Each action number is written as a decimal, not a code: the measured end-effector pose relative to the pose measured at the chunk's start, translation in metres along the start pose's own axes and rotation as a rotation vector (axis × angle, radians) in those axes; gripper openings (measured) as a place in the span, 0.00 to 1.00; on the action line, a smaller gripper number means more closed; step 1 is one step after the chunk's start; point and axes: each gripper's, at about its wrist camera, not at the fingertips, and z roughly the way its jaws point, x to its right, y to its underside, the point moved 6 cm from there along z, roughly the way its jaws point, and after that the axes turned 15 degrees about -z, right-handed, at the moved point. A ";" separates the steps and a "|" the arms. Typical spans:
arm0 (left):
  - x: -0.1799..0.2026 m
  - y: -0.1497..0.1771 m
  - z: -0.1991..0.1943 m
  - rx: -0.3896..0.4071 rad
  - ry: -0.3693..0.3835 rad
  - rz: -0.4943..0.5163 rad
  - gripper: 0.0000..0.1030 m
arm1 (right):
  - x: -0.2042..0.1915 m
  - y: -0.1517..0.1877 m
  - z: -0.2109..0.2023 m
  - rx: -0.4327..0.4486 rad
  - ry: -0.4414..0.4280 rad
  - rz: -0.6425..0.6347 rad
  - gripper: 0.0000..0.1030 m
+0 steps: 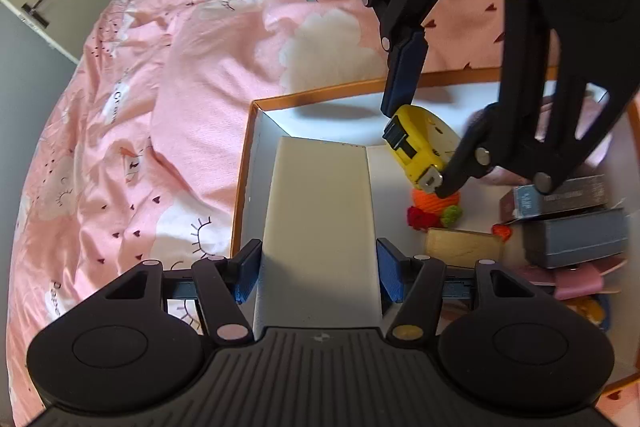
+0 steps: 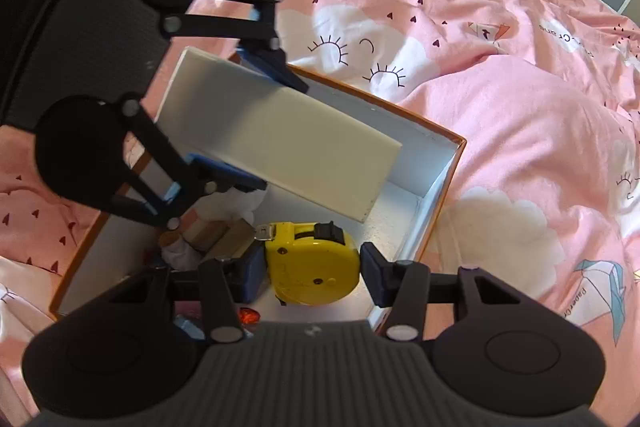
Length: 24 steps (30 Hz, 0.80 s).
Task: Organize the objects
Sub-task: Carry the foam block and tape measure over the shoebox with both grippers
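Setting: orange-rimmed box (image 1: pixel 256 102) with a white inside, lying on a pink printed bedspread (image 1: pixel 168 99). Both my tongs hang over it, pointing steeply down.

Left tongs (image 1: pixel 319 269): clenched on a long white box (image 1: pixel 320 211), one blue pad flat on each long side. The right wrist view shows it tilted, one end low over the open corner of the big box, clear of the floor as far as I can judge.

Right tongs (image 2: pixel 313 267): grasping the yellow tape measure (image 2: pixel 312 263) across its body, pads against both sides. It hangs over the white floor of the big box, near the middle; whether it touches down I cannot tell.

Already in the box: orange knitted toy (image 1: pixel 436 201) with red and green bits, a small wooden block (image 1: pixel 464 247), a dark carton (image 1: pixel 560 197) stacked on a grey-blue box (image 1: pixel 576 241), pink items (image 1: pixel 576 281) below them. All bunched toward one end.

Free space: the corner under the white box and the strip beside it look bare.

Done so far, my reading: a fair share of the small things is inside; no loose object shows on the bedspread in either view.

Left to do: set down the white box and the tape measure, then let go of both. Anything out of view I cannot count.

Watch: the two loads are close together; the white box's low end sits just above and beside the tape measure.
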 end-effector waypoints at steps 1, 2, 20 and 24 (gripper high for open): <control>-0.002 -0.001 0.008 -0.014 0.003 0.011 0.67 | 0.002 0.000 0.003 -0.002 -0.005 -0.001 0.51; -0.003 0.000 0.013 -0.022 0.010 0.020 0.67 | 0.004 0.000 0.007 -0.003 -0.012 0.000 0.51; -0.012 0.013 0.063 -0.087 0.092 0.091 0.69 | 0.012 -0.016 0.044 -0.043 -0.072 -0.014 0.51; -0.014 0.012 0.060 -0.096 0.103 0.050 0.71 | 0.013 -0.016 0.047 -0.060 -0.063 -0.011 0.51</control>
